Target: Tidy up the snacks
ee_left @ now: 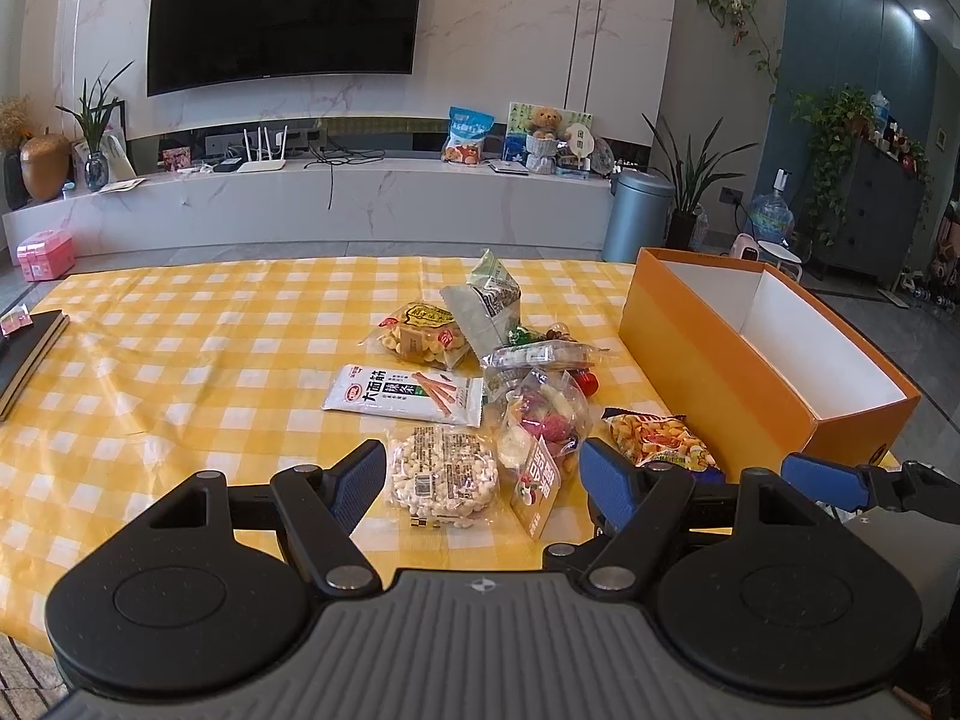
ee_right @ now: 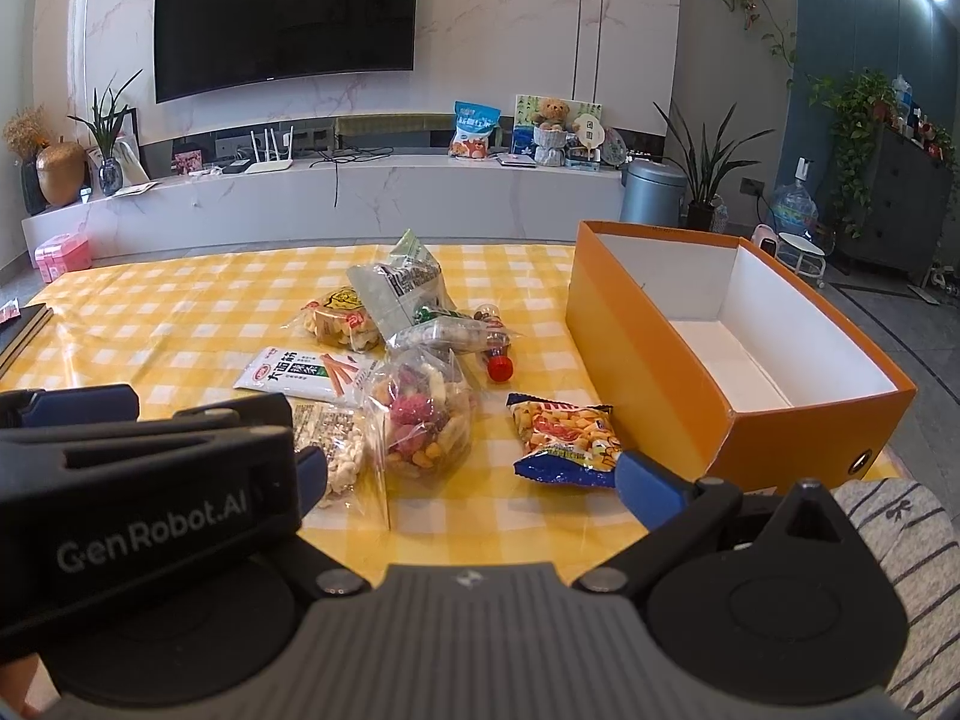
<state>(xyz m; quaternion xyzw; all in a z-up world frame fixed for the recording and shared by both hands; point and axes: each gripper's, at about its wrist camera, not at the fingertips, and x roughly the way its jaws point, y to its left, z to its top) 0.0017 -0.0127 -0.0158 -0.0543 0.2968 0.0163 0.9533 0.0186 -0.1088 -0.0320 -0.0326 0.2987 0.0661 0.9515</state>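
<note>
Several snack packs lie in a heap on the yellow checked tablecloth [ee_left: 180, 360]: a round puffed-grain pack [ee_left: 443, 474], a white stick-snack pack [ee_left: 405, 393], a clear mixed-fruit bag [ee_left: 543, 426], a blue-and-orange chip bag [ee_left: 657, 441], a biscuit bag [ee_left: 420, 336] and a grey-green pouch [ee_left: 486, 300]. An open orange box [ee_left: 708, 372] with a white inside stands at the right, with nothing in it. My left gripper [ee_left: 483, 474] is open, hovering just before the puffed-grain pack. My right gripper [ee_right: 468, 468] is open near the chip bag [ee_right: 564, 435]; its left finger is partly hidden behind the left gripper's body.
A dark notebook [ee_left: 27, 354] lies at the table's left edge. A small red-capped bottle [ee_right: 495, 354] lies among the snacks. Behind the table are a TV console [ee_left: 360, 198], a grey bin [ee_left: 636, 216] and plants. A striped sleeve [ee_right: 900, 540] is at the lower right.
</note>
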